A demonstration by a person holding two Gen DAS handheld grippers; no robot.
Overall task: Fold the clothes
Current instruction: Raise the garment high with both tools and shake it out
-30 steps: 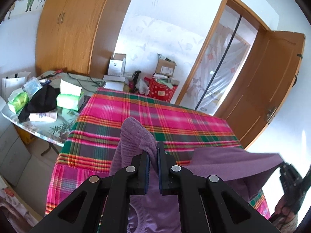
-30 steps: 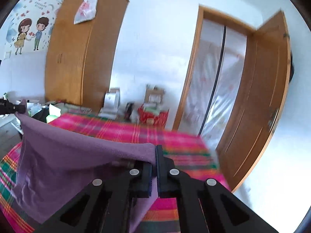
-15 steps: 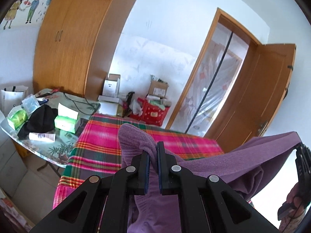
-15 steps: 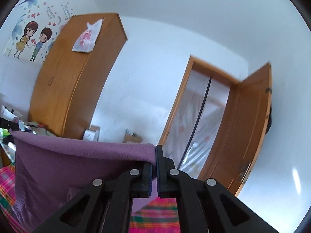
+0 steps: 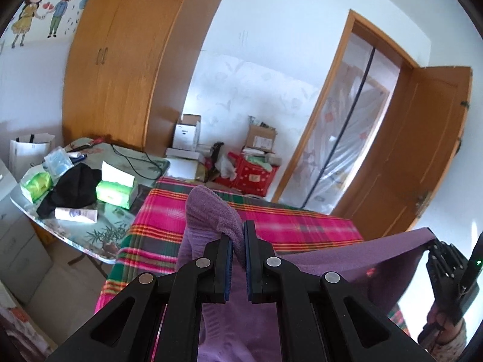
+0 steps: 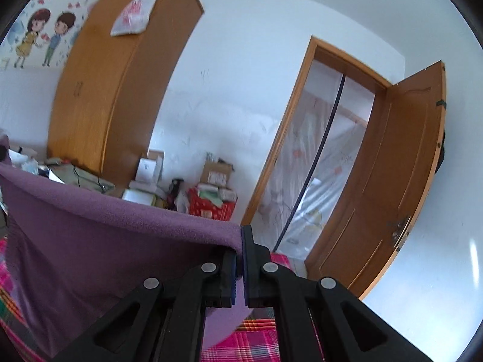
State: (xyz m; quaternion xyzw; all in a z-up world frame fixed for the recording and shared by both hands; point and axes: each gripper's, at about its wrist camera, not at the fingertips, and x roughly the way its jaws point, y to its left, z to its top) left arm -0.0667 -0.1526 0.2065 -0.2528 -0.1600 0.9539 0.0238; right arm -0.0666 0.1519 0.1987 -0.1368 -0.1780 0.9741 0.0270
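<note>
The soft, limp purple garment (image 5: 356, 259) hangs above the plaid bedspread (image 5: 289, 226), each top corner clamped in the left gripper (image 5: 237, 244) and right gripper (image 6: 239, 241).

White walls, big wooden wardrobe (image 5: 120, 60) at upper left with cartoon couple stickers (image 5: 42, 9) beside it. Open wooden door (image 5: 422, 150) on the right, cardboard boxes (image 5: 259, 138) piled along the wall, center frame.

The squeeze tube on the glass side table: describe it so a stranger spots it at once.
Left of the plaid-covered bed stands a glass-topped side table. Near its front edge lies a white squeeze tube, flat, just in front of the black cloth. Its neighbours are green tissue packs; it alone is slim and white.
</note>
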